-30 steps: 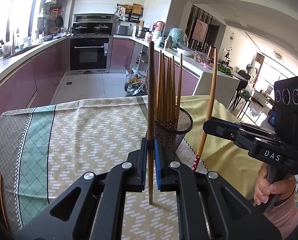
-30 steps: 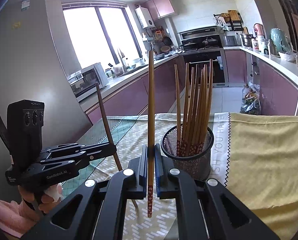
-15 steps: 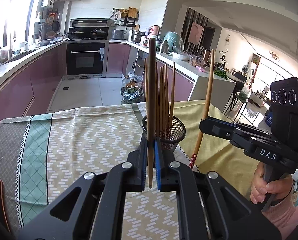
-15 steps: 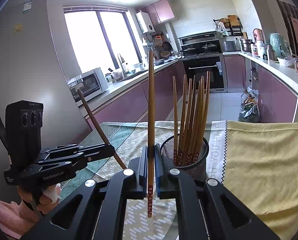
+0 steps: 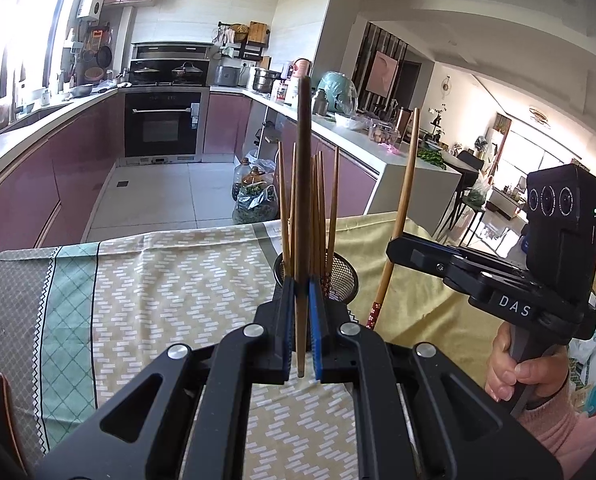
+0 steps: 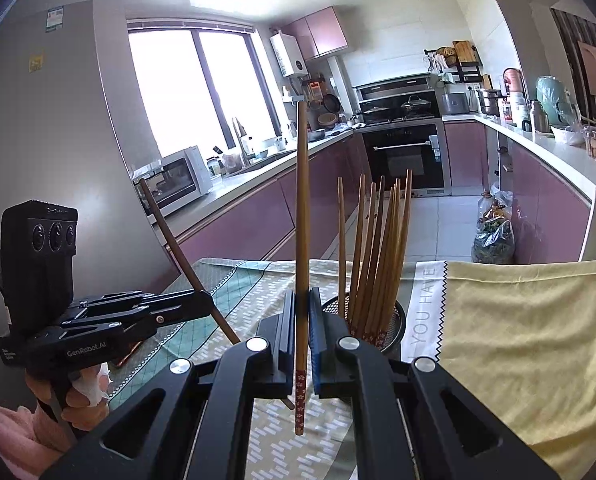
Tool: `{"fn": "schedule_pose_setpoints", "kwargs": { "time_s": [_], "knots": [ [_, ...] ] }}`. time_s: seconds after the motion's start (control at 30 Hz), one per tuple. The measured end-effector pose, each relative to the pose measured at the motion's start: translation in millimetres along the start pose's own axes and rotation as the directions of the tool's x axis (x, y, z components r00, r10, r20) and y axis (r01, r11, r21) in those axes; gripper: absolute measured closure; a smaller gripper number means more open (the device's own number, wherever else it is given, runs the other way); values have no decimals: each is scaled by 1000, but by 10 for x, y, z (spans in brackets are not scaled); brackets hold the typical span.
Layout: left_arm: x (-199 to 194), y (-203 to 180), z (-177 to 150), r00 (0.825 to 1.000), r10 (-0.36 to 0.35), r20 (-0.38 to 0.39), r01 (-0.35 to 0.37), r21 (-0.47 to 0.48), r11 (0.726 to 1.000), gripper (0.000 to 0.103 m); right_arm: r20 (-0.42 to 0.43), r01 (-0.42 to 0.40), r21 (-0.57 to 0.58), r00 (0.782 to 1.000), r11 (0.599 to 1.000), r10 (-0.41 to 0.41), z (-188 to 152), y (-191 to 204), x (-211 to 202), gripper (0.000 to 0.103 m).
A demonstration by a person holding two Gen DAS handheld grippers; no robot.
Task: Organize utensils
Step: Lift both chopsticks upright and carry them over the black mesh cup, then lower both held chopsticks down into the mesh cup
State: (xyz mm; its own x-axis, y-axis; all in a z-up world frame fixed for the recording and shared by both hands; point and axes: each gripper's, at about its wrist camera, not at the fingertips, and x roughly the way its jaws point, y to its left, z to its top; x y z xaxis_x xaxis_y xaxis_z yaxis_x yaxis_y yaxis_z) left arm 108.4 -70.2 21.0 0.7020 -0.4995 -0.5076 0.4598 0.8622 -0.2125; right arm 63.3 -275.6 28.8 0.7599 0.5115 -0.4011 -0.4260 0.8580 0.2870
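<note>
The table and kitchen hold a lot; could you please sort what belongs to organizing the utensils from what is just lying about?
Job:
left gripper with dark chopstick
right gripper with flower-tipped chopstick
mesh holder of chopsticks

Lying about:
tablecloth
microwave
bagged greens

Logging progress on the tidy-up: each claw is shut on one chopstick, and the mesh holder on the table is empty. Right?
Not quite. The mesh holder already holds several chopsticks, as the right wrist view shows. The left claw and right claw are each shut on one chopstick.
</note>
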Motion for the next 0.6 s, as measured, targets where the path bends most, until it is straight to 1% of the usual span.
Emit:
{"fn": "schedule_pose_setpoints", "kwargs": {
  "time_s": [0.23, 0.6],
  "knots": [
    [-67, -46, 133, 999, -22, 27, 22, 5, 1000, 95, 19, -1, 2, 1000, 1000, 1, 87, -34, -2, 97],
    [-198, -149, 366, 996, -35, 79, 33, 27, 999, 95, 47, 0, -3, 999, 1000, 0, 245, -32, -3, 97]
  ]
}}
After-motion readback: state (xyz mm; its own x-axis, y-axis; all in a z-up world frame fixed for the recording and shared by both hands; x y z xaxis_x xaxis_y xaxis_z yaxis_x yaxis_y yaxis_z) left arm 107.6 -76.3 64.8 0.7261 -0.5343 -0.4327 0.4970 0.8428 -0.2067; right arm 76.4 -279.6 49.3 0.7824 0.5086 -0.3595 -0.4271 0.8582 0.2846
